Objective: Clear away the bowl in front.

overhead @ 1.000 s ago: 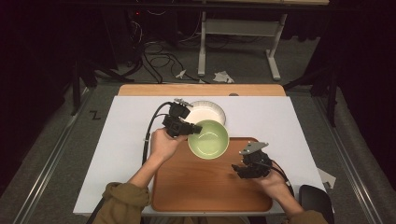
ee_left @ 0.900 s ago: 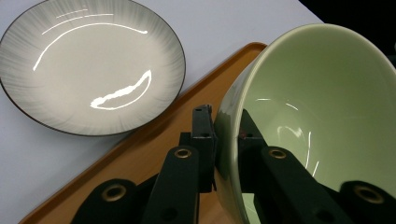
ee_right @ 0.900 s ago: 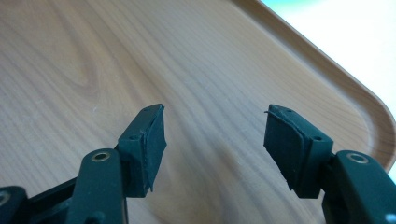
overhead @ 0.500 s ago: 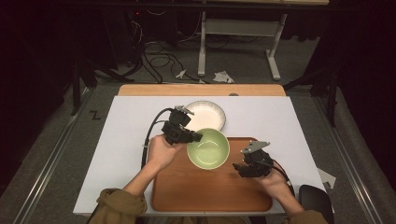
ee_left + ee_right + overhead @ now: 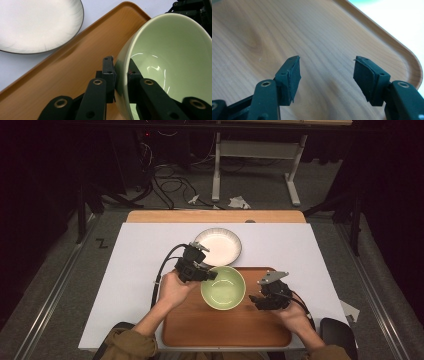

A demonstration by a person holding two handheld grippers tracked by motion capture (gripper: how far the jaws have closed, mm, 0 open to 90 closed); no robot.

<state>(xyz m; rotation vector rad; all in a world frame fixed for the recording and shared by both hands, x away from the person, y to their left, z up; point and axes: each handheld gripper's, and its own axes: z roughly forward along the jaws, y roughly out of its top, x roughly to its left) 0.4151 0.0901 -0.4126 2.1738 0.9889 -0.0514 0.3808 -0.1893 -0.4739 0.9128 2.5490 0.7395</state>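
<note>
Left gripper (image 5: 209, 275) was clamped on the green bowl (image 5: 223, 287), one jaw inside the rim and one outside, holding it over the far half of the wooden tray (image 5: 227, 327) near the bench's front edge. Right gripper (image 5: 256, 300) hung open and empty over the tray's right side. To do it well, I'd have lowered the bowl level, base flat on the tray, before letting go. Whether the base already touched the wood was hidden. White plate (image 5: 218, 246) sat beyond the tray.
</note>
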